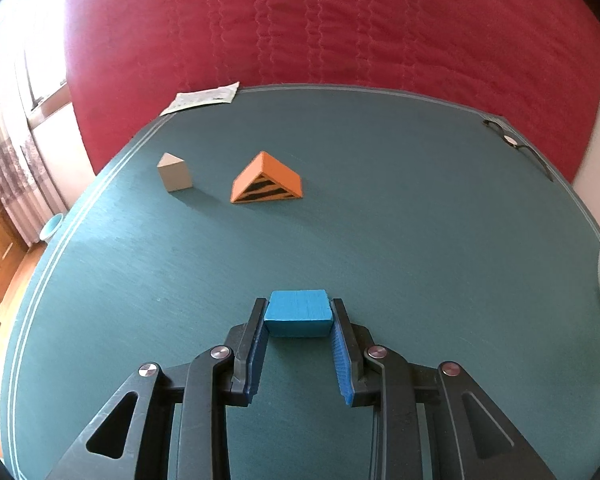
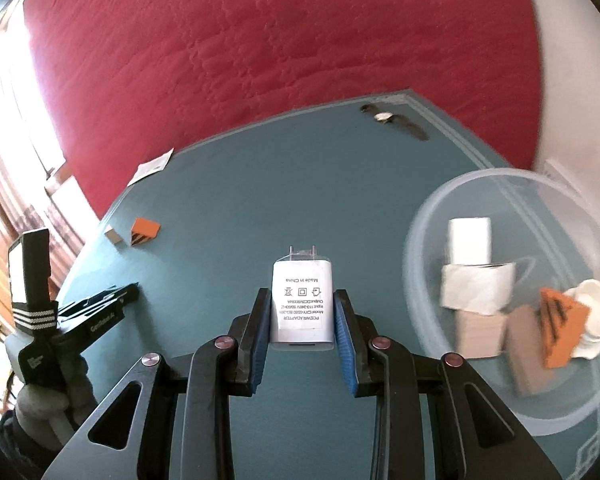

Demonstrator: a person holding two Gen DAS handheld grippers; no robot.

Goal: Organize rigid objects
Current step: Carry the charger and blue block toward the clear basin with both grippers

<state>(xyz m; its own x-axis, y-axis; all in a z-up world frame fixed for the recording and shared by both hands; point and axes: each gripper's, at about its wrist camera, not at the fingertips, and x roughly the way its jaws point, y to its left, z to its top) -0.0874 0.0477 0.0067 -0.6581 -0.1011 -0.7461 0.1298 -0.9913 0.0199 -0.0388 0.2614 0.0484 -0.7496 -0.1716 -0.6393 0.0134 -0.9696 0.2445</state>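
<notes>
Holding two items: my right gripper (image 2: 302,316), jaws clamped on a white power adapter (image 2: 302,304), prongs forward; my left gripper (image 1: 298,320), jaws closed on a blue block (image 1: 298,312) low over the desk (image 1: 380,220). Clear bowl (image 2: 432,216) of sorted pieces sits at three o'clock. I'd carry the adapter over the rim before releasing. Orange wedge (image 1: 266,178) and grey block (image 1: 174,172) remain at eleven o'clock.

We read an upside-down label on the white power adapter (image 2: 302,304): "POWER ADAPTER", "Made in China", and three small symbols; its finer lines are too small for us to make out. On the left gripper (image 2: 100,312) we see lettering that looks like "GenRobot AI", though blurred.
</notes>
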